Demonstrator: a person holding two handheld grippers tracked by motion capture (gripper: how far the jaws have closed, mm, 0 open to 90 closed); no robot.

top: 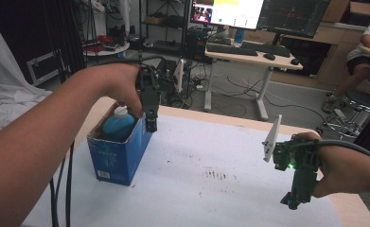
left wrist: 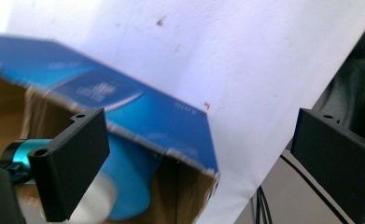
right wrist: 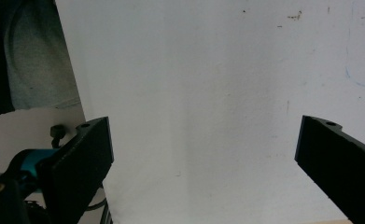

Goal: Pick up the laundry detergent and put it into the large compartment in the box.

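Note:
A blue cardboard box (top: 118,153) with an open top stands at the left of the white-covered table. Inside it stands a blue bottle (top: 118,125) with a white cap. My left gripper (top: 151,124) hangs just above the box's right rim, pointing down, its jaws wide apart with nothing between them. In the left gripper view the box (left wrist: 138,112) edge and the blue bottle (left wrist: 129,182) lie below the spread jaws of the left gripper (left wrist: 203,158). My right gripper (top: 291,202) hovers low at the table's right, open and empty; the right gripper (right wrist: 203,158) faces bare white sheet.
The white sheet (top: 211,170) covers most of the tabletop, with brown smudges (top: 215,174) near its middle. Black cables (top: 62,189) hang down at the left edge. Beyond the table stand a desk with monitors (top: 249,47) and a seated person (top: 362,56).

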